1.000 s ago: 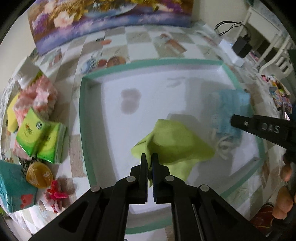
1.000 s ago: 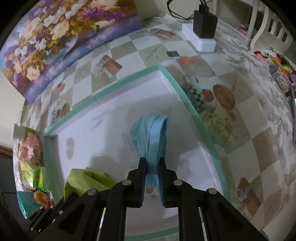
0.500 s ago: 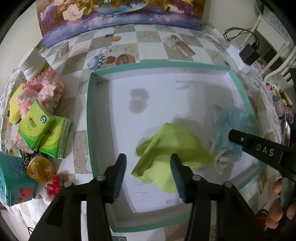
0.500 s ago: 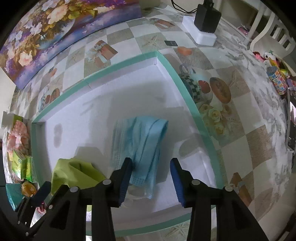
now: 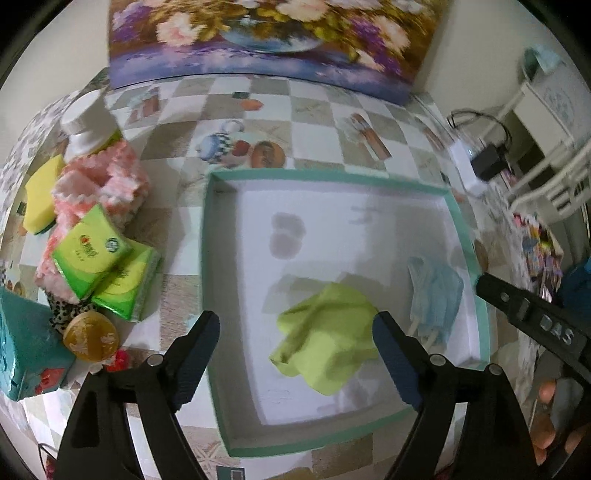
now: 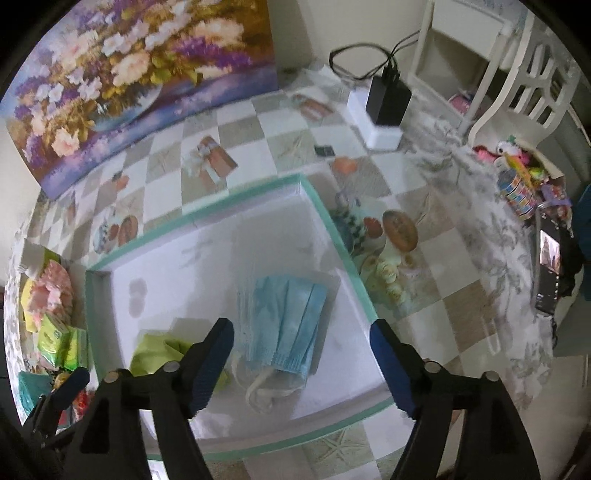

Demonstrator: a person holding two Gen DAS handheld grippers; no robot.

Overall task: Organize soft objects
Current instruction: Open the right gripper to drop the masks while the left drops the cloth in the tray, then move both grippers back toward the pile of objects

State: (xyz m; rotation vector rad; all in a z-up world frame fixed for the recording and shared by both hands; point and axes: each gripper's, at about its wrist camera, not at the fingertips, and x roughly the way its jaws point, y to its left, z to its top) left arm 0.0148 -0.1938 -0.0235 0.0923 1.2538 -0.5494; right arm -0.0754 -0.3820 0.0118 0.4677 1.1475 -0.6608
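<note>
- The bench (image 5: pixel 317 107) wears a checked cloth printed with teapots and fruit, and a flower painting (image 5: pixel 266 33) leans at its far edge.
- A shallow white tray with a teal rim (image 5: pixel 332 175) sits in the middle of the bench; two grey marks show on its floor.
- The left tool (image 5: pixel 295 343) hangs above the tray's near edge with its fingers spread wide, gripping nothing.
- The right tool (image 6: pixel 301 349) hangs over the tray's near right corner, also spread wide and empty.
- A lime-green cloth (image 5: pixel 325 339) lies crumpled on the tray floor near the front, loose between the left tool's fingers as that camera sees it.
- A pale blue face mask (image 6: pixel 284 325) lies flat in the tray just right of the cloth, by the right wall, its white ear loops trailing toward the near rim.
- Left of the tray, on the bench, lies a heap: a pink fluffy cloth (image 5: pixel 99 184), two green tissue packs (image 5: pixel 103 262), a yellow sponge (image 5: pixel 40 195), and a round amber piece (image 5: pixel 90 336).
</note>
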